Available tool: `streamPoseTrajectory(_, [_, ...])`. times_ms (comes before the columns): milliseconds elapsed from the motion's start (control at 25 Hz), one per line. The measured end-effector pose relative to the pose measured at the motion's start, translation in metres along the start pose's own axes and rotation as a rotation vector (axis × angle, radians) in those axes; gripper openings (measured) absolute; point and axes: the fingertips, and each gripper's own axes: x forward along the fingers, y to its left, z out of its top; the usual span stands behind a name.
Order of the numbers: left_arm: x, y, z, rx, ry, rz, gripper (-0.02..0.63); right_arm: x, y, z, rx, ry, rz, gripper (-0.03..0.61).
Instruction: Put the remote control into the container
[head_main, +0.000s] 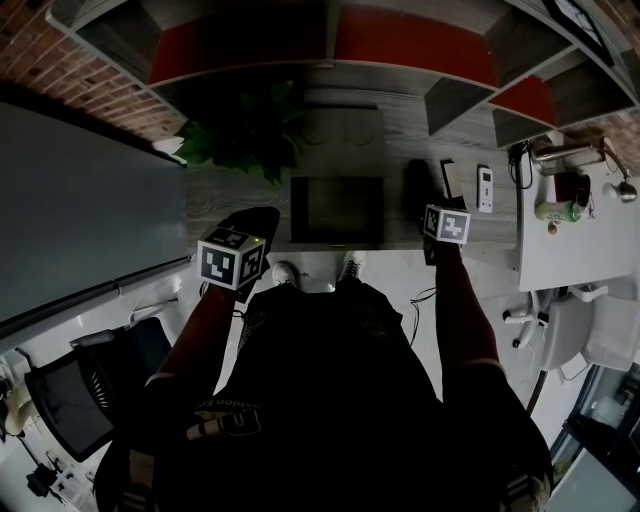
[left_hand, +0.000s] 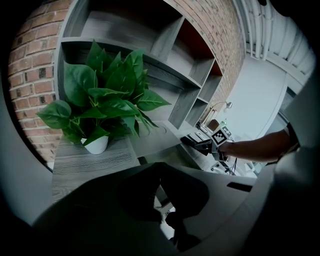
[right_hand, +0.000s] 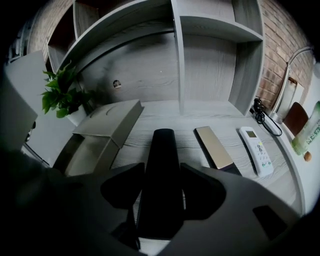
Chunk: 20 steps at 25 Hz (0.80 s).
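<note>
Right hand-held gripper (right_hand: 162, 192) clamped on black remote (right_hand: 162, 150) lengthwise, ready to carry to open box (right_hand: 107, 123); left hand-held gripper (left_hand: 162, 200) closed, empty, held clear.

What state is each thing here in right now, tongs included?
Left tongs: shut, empty.
Right tongs: shut on the black remote control.
Black remote control: gripped, not yet in the cardboard box.
Cardboard box: open, flap up.
White remote control: lying face up on the desk.
Silver remote control: lying flat on the desk.
Potted plant: upright.
</note>
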Motion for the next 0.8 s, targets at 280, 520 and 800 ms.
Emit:
streamPoseTrajectory(280, [-0.001,0.002,-0.006,-0.002,-0.008,-0.019,0.006,-0.041,0.046,0.013,0.134,-0.123,0.127,0.227])
streamPoseTrajectory(520, [-0.007,0.007,-0.011,-0.018,-0.02,-0.021,0.006,-0.071,0.151,0.026,-0.175,-0.126,0.345,0.227])
streamPoseTrajectory(800, [-0.018,0.01,-0.015,-0.032,-0.038,-0.014,0.006,-0.027,0.237,0.004,-0.737,0.043,0.452,0.227])
